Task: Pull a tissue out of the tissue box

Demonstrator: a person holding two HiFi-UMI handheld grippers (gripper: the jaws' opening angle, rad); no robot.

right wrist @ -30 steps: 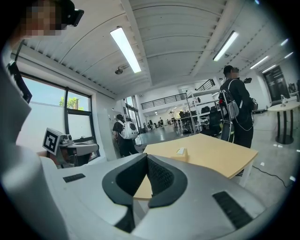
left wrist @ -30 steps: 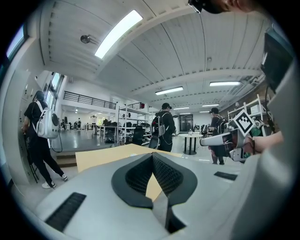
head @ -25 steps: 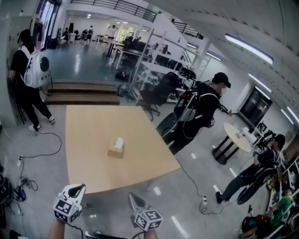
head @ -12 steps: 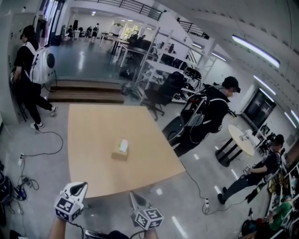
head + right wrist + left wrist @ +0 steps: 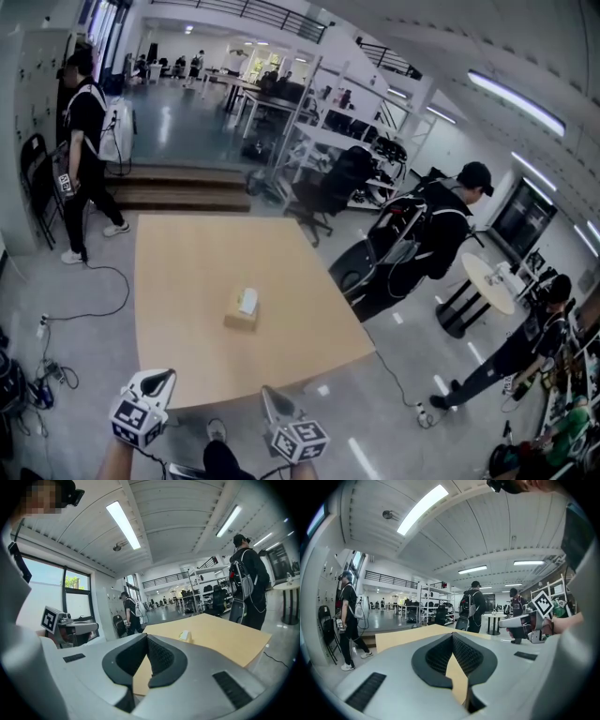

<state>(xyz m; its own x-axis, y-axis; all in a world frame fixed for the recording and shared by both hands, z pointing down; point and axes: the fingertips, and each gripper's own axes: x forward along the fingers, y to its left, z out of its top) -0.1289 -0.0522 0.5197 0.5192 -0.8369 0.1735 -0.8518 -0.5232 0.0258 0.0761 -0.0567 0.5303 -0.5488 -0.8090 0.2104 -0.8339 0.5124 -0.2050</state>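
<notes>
Tissue box, a white tissue poking from its top, sits mid-frame on the tan surface, well apart from the left tongs and right tongs, both closed and empty at lower frame; the approach looks to be the step in hand, with reaching and opening next.

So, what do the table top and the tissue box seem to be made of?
Table top: probably wood laminate, matte; an even light tan surface, no grain visible. Tissue box: likely cardboard, matte tan, with straight edges. The white tissue at its top looks like soft paper.
</notes>
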